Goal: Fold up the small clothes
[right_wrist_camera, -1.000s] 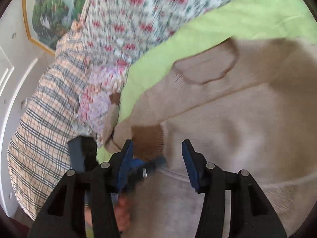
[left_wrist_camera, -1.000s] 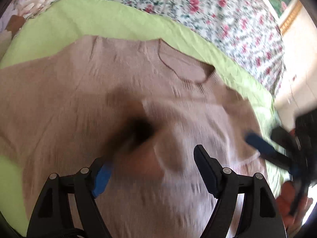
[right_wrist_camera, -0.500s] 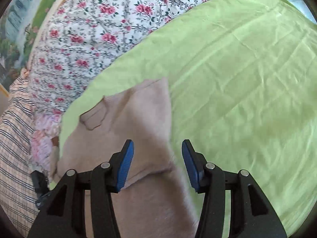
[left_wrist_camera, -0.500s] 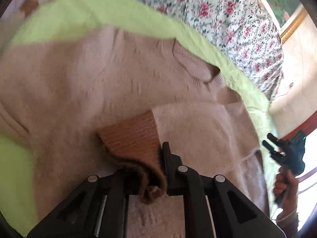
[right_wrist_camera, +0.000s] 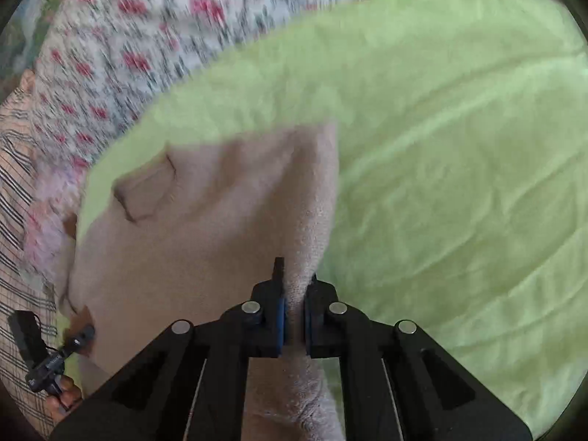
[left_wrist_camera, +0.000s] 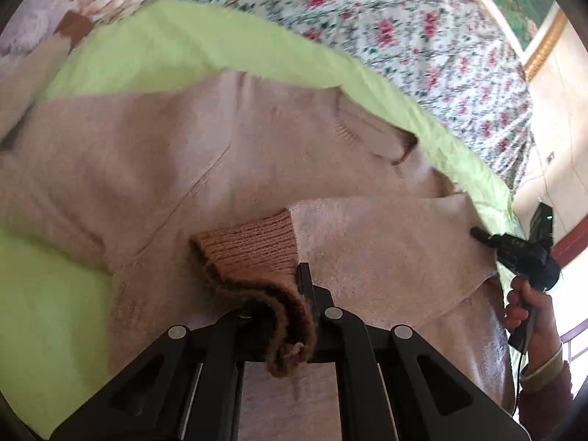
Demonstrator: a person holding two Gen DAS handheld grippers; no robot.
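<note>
A beige knit sweater (left_wrist_camera: 191, 154) lies spread on a green sheet (left_wrist_camera: 176, 55), neckline (left_wrist_camera: 375, 139) toward the far side. My left gripper (left_wrist_camera: 279, 308) is shut on the brown ribbed cuff (left_wrist_camera: 253, 246) of one sleeve, which is folded across the sweater's body. My right gripper (right_wrist_camera: 293, 301) is shut on the sweater's folded side edge (right_wrist_camera: 312, 213); the sweater (right_wrist_camera: 205, 228) spreads to its left, with the neckline (right_wrist_camera: 147, 187) visible. The right gripper also shows at the right edge of the left wrist view (left_wrist_camera: 514, 246), held by a hand.
A floral quilt (left_wrist_camera: 386, 29) lies beyond the green sheet (right_wrist_camera: 459, 165). A plaid cloth (right_wrist_camera: 18, 220) is at the left of the right wrist view, where the left gripper (right_wrist_camera: 77, 341) shows small. A framed picture (left_wrist_camera: 522, 11) hangs on the wall.
My left gripper closed on the sleeve cuff and stays holding it. My right gripper swung over to the sweater's side edge and has shut on it.
</note>
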